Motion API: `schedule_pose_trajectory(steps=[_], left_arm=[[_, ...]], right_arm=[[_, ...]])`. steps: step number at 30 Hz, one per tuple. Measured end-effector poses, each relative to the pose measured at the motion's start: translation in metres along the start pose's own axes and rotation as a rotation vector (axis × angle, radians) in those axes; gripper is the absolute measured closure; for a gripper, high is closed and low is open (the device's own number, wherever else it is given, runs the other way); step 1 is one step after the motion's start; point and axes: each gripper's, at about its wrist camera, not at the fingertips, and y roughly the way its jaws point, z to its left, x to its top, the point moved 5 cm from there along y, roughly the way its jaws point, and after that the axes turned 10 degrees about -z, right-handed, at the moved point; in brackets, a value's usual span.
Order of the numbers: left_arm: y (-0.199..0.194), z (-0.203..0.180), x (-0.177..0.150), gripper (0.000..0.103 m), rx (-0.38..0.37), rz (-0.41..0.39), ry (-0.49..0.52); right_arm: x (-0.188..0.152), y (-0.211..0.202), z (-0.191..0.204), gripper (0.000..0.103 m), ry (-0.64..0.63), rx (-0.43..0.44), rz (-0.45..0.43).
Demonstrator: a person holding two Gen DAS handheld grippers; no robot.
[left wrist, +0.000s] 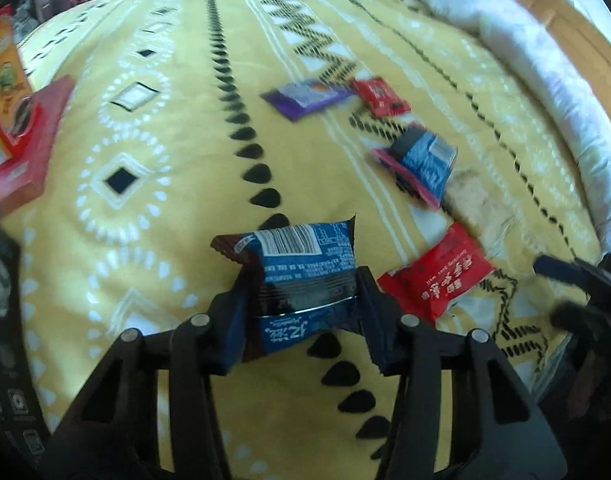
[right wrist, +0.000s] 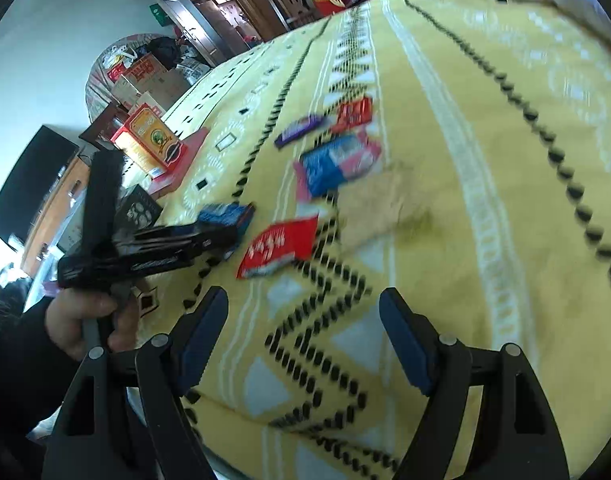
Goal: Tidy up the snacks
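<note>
We had the big yellow patterned bedspread filling both views, with the white duvet bunched at two o'clock. At nine o'clock sat the red box with an orange carton on top. Our right gripper hung over bare cloth, jaws well apart, nothing between them. Our left gripper was clamped on the blue snack packet, pads pressing both sides, at the centre of the left wrist view. Just beside it at three o'clock lay a red packet. Further off at one o'clock we saw another blue packet lying on a pink one, then a purple bar and a small red packet, well apart from the held one.
</note>
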Motion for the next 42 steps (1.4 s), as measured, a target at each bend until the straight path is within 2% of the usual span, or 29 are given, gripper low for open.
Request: schedule_pose_trajectory(steps=[7, 12, 14, 16, 22, 29, 35, 39, 41, 42], left_arm=[[-0.018, 0.011, -0.005, 0.053, -0.009, -0.017, -0.062], [-0.024, 0.008, -0.006, 0.053, -0.017, -0.021, -0.075], [-0.027, 0.007, -0.006, 0.053, -0.019, -0.029, -0.072], [-0.03, 0.005, -0.005, 0.053, -0.017, -0.041, -0.071], [-0.052, 0.002, 0.001, 0.053, -0.009, -0.096, -0.07], [-0.117, 0.002, 0.032, 0.053, 0.005, -0.26, -0.051], [-0.19, 0.023, 0.059, 0.053, 0.056, -0.419, -0.058], [-0.225, 0.048, 0.063, 0.053, 0.098, -0.479, -0.083], [-0.238, 0.06, 0.061, 0.053, 0.116, -0.499, -0.099], [-0.244, 0.066, 0.06, 0.053, 0.12, -0.507, -0.107]], right_arm=[[0.042, 0.039, -0.008, 0.022, -0.205, -0.163, -0.007], [0.035, 0.084, -0.027, 0.022, -0.254, -0.247, 0.121], [0.031, 0.086, -0.03, 0.025, -0.259, -0.251, 0.12], [0.03, 0.081, -0.032, 0.035, -0.254, -0.269, 0.108], [0.031, 0.048, -0.023, 0.037, -0.227, -0.248, 0.029], [0.073, -0.004, 0.024, 0.037, -0.257, -0.222, -0.139], [0.123, -0.038, 0.101, 0.046, -0.359, -0.148, -0.283], [0.143, -0.043, 0.145, 0.047, -0.443, -0.137, -0.322], [0.15, -0.041, 0.155, 0.05, -0.436, -0.114, -0.325], [0.151, -0.041, 0.16, 0.078, -0.442, -0.109, -0.326]])
